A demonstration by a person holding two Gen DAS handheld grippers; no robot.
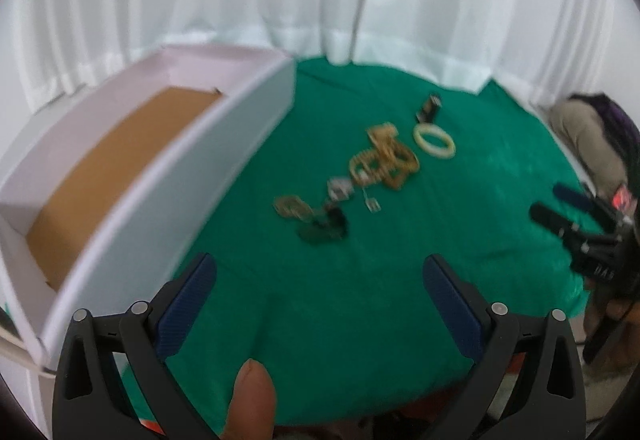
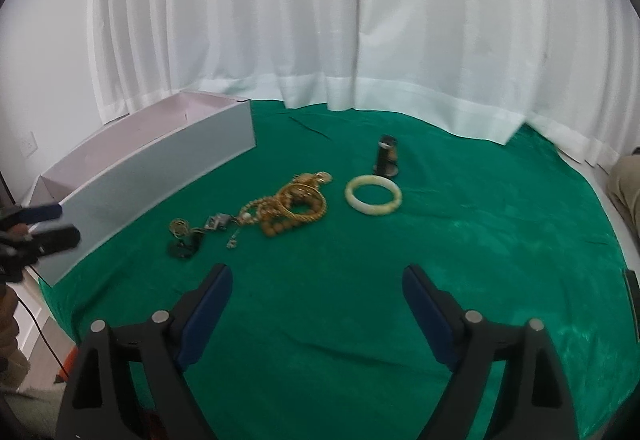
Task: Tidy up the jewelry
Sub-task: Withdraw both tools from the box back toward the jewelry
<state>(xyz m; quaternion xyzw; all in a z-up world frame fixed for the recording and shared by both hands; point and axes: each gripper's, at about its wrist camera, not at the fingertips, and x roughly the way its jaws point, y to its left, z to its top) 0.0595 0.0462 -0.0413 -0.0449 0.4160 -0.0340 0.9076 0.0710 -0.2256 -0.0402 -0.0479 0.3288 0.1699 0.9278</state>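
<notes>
Green cloth over table, white curtain behind. White box at left edge; jewelry pile mid-table. Left gripper and right gripper both spread apart, empty.

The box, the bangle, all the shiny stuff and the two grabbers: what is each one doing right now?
White box: open on top, nothing visible inside, on the green cloth.
Pale bangle: lying flat, alone.
Gold jewelry pile: tangled in a heap.
Small dark piece: standing beyond the bangle.
Left gripper: jaws wide apart, holding nothing.
Right gripper: jaws wide apart, holding nothing.
</notes>
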